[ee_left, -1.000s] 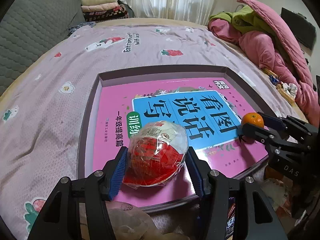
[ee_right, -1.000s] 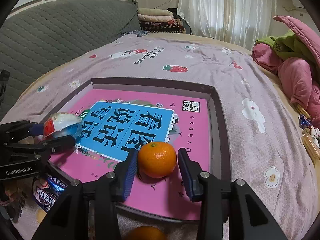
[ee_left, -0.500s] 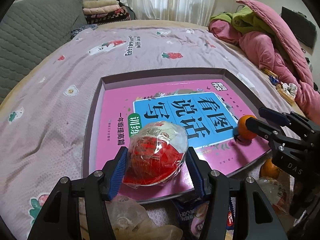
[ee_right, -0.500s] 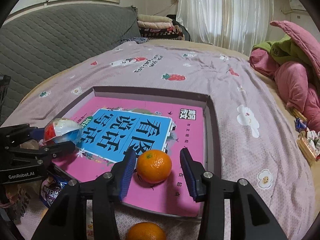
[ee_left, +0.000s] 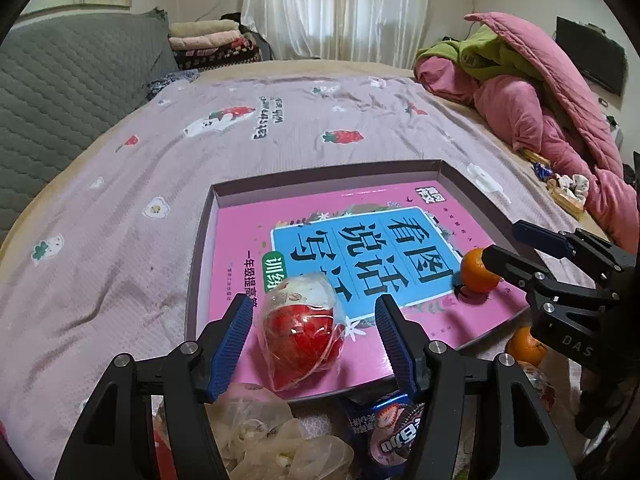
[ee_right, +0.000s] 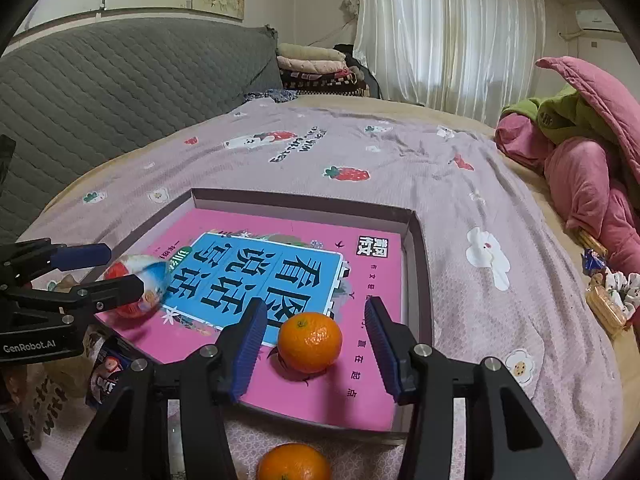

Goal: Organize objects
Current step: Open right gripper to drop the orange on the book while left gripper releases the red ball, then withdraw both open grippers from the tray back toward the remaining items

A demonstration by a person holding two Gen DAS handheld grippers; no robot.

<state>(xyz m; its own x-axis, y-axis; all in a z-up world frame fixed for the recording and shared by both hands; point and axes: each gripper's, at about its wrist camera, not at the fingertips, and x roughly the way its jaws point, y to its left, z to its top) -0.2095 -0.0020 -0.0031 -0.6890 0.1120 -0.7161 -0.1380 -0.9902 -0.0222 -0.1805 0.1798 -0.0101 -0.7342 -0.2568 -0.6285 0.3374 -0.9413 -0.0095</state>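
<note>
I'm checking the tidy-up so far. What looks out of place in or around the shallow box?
Nothing is spilled or damaged. A wrapped snack and an orange sit in the shallow box, but a second orange and a snack packet lie outside its near edge.

Both grippers are angled down and forward, side by side. The left gripper (ee_left: 314, 342) has just been opening its jaws, with the wrapped red snack (ee_left: 302, 330) sitting between the blue pads (ee_left: 232, 344) but not pinched. Same deal with the right gripper (ee_right: 316, 338): its jaws have just been opening too, and the orange (ee_right: 310, 342) sits loose in the gap, clear of both pads.
</note>
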